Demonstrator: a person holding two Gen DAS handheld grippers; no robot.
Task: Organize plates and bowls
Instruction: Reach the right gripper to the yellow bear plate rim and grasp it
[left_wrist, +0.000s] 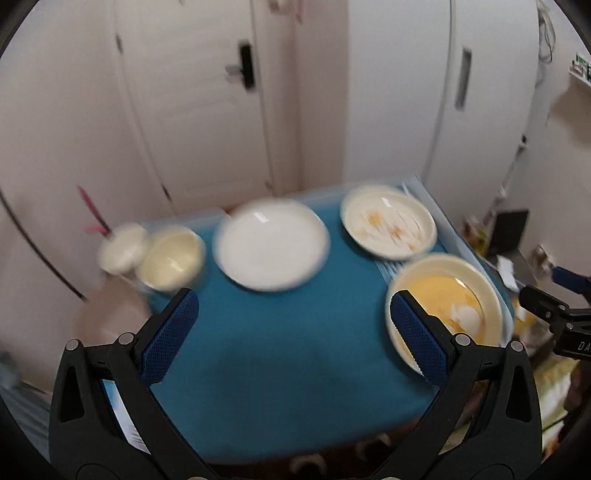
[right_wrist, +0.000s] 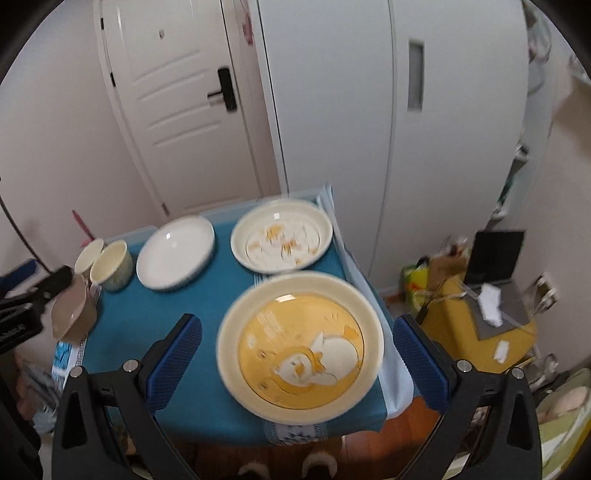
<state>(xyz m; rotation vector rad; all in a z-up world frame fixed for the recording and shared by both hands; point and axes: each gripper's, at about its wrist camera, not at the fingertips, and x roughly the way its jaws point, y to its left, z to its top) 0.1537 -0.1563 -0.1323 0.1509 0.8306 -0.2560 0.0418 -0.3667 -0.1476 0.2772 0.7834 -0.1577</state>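
Note:
A small table with a blue cloth (left_wrist: 280, 350) holds a yellow cartoon plate (right_wrist: 300, 347) at the near right, a cream patterned plate (right_wrist: 282, 236) behind it, a plain white plate (right_wrist: 175, 253) in the middle, and two cream bowls (right_wrist: 110, 260) at the left. The same plates show in the left wrist view: yellow (left_wrist: 448, 299), patterned (left_wrist: 388, 225), white (left_wrist: 271, 243), bowls (left_wrist: 170, 258). My left gripper (left_wrist: 293, 332) is open above the cloth, holding nothing. My right gripper (right_wrist: 297, 363) is open, its fingers either side of the yellow plate, above it.
A brown bowl-like dish (right_wrist: 70, 314) sits off the table's left edge. A white door (right_wrist: 177, 110) and wardrobe (right_wrist: 388, 129) stand behind. A yellow box (right_wrist: 480, 332) with a laptop and clutter lies on the floor to the right. Slippers (right_wrist: 284, 469) lie below.

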